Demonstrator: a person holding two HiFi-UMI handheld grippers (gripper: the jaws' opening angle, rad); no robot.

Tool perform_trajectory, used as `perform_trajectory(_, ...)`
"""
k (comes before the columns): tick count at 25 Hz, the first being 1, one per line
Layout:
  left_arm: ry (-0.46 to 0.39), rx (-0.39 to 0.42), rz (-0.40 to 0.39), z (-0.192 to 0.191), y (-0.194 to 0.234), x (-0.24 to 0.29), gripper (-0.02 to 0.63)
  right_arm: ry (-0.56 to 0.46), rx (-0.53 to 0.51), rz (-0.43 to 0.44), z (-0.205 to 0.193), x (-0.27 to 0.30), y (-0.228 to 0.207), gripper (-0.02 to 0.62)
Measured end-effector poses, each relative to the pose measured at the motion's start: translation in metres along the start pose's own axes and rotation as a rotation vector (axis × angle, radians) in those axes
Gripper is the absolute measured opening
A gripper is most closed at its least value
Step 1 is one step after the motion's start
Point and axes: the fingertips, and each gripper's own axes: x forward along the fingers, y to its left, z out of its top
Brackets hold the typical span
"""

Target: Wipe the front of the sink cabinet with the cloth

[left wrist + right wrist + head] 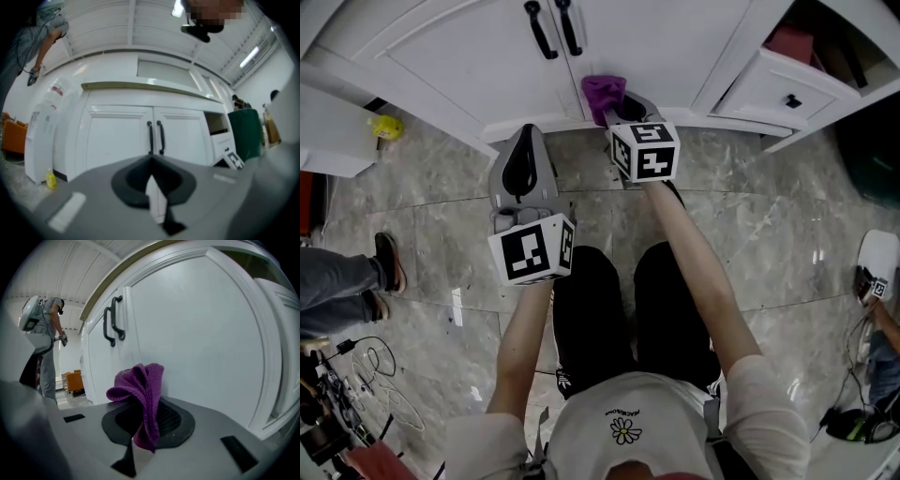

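Purple cloth (pixel 603 94) (pixel 140 394) bunched and clamped in the right tool (pixel 615 105) (pixel 140 427), folds standing up past the shut jaws and one corner hanging down over the dark pads. Held at 12 o'clock from the person, low against the white cabinet (pixel 441 56) (pixel 197 333), just beside the right-hand door's bottom edge; contact with the door not clear from either view.

Left tool (pixel 525 141) (pixel 151 187) at 11 o'clock, back from the cabinet (pixel 117 136) and apart from the cloth, jaws pressed together with nothing in them. A black-and-white marker cube (pixel 532 248) on that tool, another (pixel 644 150) on the right one; square patterns only, no letters.

Two black handles (pixel 553 28) (pixel 154 136) (pixel 112 322) side by side where the doors meet, at 12 o'clock above the cloth. At 2 o'clock, a drawer (pixel 783 89) pulled open, black knob (pixel 792 100) on its face.

Grey marbled floor (pixel 750 234) all round. Small yellow bottle (pixel 384 127) (pixel 50 179) at 10 o'clock by the cabinet's left end; label too small to read. Beside it in the left gripper view, a white unit (pixel 44 126) with a red-and-white sticker, print blurred. Green bin (pixel 246 133) at 3 o'clock there.

White shirt (pixel 628 431) at 6 o'clock with a daisy and a line of tiny script above it, unreadable. Someone's leg and shoe (pixel 384 262) at 9 o'clock, cables (pixel 370 361) at 8 o'clock.
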Motion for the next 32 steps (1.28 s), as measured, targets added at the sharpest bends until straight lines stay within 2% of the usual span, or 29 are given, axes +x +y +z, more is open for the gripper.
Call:
perform_trajectory(3,-0.002,-0.004,-0.004,0.001,-0.004,0.002,0.005,-0.021,0.019,-0.060,0.002,-0.015,-0.035,0.057)
perform_trajectory(12,-0.010,0.005,-0.049,0.004,-0.031,0.011,0.005,-0.048,-0.028,-0.214,0.004,-0.063,-0.118,0.055)
perform_trajectory(16,-0.012,-0.030,-0.055,-0.001,-0.037,0.013,0.005,-0.067,0.002,-0.296,0.009,-0.088,-0.155,0.054)
perform_trajectory(20,-0.007,-0.051,-0.046,-0.004,-0.038,0.013,0.005,-0.065,-0.029,-0.338,0.011,-0.105,-0.167,0.054)
perform_trajectory(23,-0.024,-0.060,-0.038,0.001,-0.036,0.014,0.005,-0.089,0.000,-0.385,0.015,-0.118,-0.183,0.053)
perform_trajectory(32,-0.067,-0.023,0.042,0.016,-0.003,0.020,0.005,-0.108,-0.025,-0.381,0.016,-0.125,-0.187,0.052)
